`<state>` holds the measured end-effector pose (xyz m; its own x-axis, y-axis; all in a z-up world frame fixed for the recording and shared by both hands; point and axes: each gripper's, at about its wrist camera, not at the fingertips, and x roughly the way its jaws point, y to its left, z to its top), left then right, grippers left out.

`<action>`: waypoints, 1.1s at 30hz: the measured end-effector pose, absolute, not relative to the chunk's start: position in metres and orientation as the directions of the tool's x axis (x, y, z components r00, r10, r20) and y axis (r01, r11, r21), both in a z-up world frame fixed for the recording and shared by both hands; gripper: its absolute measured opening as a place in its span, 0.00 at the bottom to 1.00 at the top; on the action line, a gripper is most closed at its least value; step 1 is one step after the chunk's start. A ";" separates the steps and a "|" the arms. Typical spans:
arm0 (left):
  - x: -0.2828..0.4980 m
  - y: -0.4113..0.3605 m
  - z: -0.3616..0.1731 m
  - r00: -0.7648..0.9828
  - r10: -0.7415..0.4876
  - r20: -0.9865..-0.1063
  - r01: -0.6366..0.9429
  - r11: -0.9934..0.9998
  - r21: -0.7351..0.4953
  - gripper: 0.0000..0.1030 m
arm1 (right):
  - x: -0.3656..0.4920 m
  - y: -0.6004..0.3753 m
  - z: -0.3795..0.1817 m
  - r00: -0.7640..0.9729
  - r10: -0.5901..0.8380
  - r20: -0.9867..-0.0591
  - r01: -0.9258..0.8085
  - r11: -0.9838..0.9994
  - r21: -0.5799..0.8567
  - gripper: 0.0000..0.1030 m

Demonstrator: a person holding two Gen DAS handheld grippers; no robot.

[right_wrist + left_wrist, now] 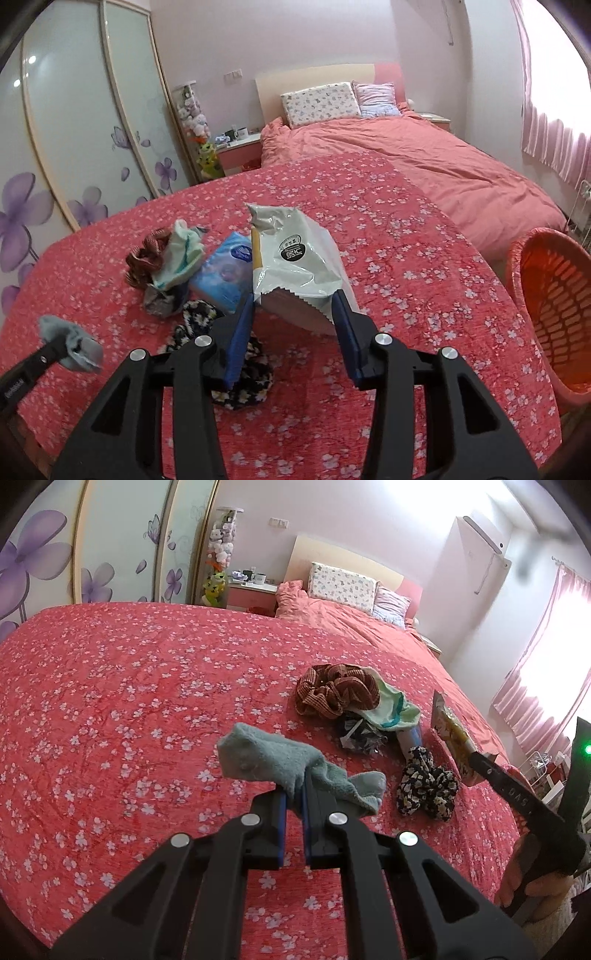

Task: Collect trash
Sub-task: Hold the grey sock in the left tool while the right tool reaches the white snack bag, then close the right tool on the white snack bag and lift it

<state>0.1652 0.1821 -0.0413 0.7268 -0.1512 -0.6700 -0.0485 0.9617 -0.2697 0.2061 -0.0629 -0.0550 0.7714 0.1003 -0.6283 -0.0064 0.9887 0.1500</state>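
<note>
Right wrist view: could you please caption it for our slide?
Right gripper grips a white wrapper above the bed, beside an orange basket.

free: bed cover [110, 701] lay bare from 9 to 12 o'clock | blocked: clutter heap [354, 709] at 1 o'clock, black floral scrunchie [424, 786] beside it | edge: orange basket [546, 295] stood at 3 o'clock

My two wrist cameras look down along each tool, close over the bed [110, 701], toward the headboard [314, 77]; both share the clutter pile [354, 709].
</note>
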 end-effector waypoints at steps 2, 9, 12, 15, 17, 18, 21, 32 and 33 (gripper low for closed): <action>0.165 0.182 -0.042 0.726 -0.152 -0.671 -0.049 0.962 -0.270 0.08 | 0.207 -0.064 -0.059 0.765 0.108 -0.635 -0.011 0.988 0.155 0.38; 0.166 0.179 -0.041 0.727 -0.152 -0.669 -0.043 0.963 -0.265 0.08 | 0.202 -0.074 -0.057 0.771 0.138 -0.622 -0.020 0.981 0.194 0.24; 0.167 0.176 -0.041 0.727 -0.155 -0.669 -0.039 0.963 -0.265 0.08 | 0.199 -0.078 -0.055 0.775 0.149 -0.615 -0.025 0.978 0.205 0.20; 0.166 0.172 -0.039 0.727 -0.159 -0.668 -0.030 0.964 -0.263 0.08 | 0.197 -0.081 -0.052 0.782 0.158 -0.603 -0.024 0.974 0.224 0.16; 0.166 0.169 -0.038 0.728 -0.163 -0.666 -0.022 0.966 -0.259 0.08 | 0.195 -0.084 -0.049 0.789 0.159 -0.593 -0.025 0.973 0.228 0.14; 0.165 0.167 -0.037 0.728 -0.164 -0.666 -0.017 0.966 -0.257 0.08 | 0.193 -0.086 -0.046 0.794 0.161 -0.586 -0.025 0.972 0.233 0.12; 0.167 0.161 -0.032 0.731 -0.170 -0.661 -0.004 0.967 -0.253 0.08 | 0.191 -0.089 -0.041 0.806 0.163 -0.569 -0.026 0.970 0.240 0.10; 0.167 0.125 -0.010 0.747 -0.212 -0.630 0.082 0.970 -0.229 0.08 | 0.167 -0.108 -0.019 0.861 0.151 -0.486 -0.025 0.966 0.256 0.07; 0.167 0.122 -0.008 0.748 -0.216 -0.628 0.089 0.970 -0.227 0.08 | 0.164 -0.109 -0.017 0.867 0.145 -0.477 -0.023 0.967 0.253 0.07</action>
